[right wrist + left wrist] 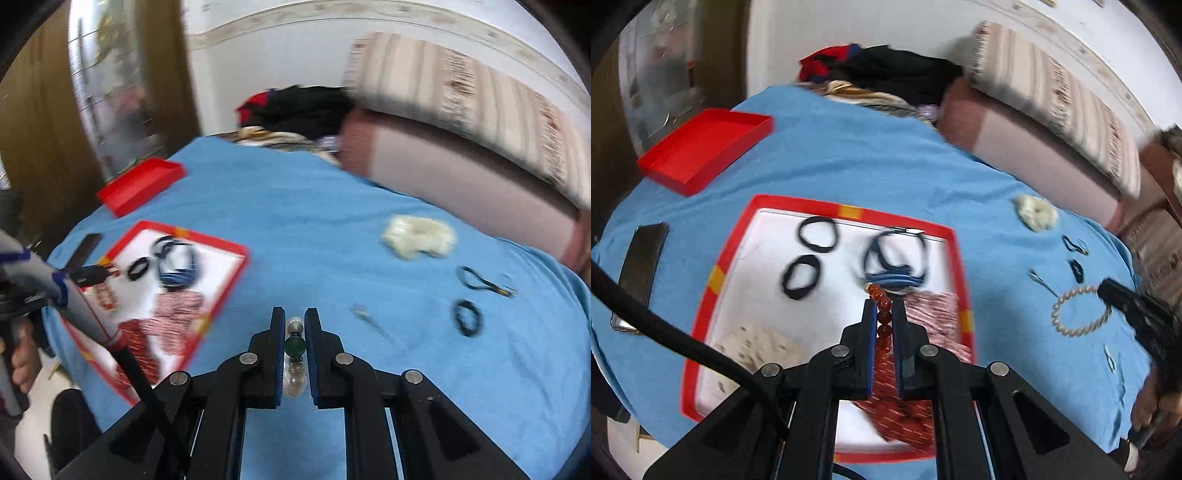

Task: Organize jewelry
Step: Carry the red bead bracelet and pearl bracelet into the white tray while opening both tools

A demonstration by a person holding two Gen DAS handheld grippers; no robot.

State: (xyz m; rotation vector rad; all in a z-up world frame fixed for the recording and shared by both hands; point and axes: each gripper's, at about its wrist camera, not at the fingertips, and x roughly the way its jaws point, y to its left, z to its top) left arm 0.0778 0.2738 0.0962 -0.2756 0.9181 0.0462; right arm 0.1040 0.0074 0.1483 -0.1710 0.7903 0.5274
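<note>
The left gripper (884,308) is closed on an amber bead bracelet (880,300) above the red-rimmed tray (955,251) (view blurred), while the right gripper (294,317) pinches a pearl bracelet (295,363).

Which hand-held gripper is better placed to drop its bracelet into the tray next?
Left. The left hand-held gripper already holds the amber bead bracelet over the red-rimmed tray. The right hand-held gripper grips a pearl-and-green bracelet over blue cloth, away from the tray.

Blue-covered bed (314,229), red-rimmed tray (955,258), cream scrunchie (419,236), possibly phone (641,266)
</note>
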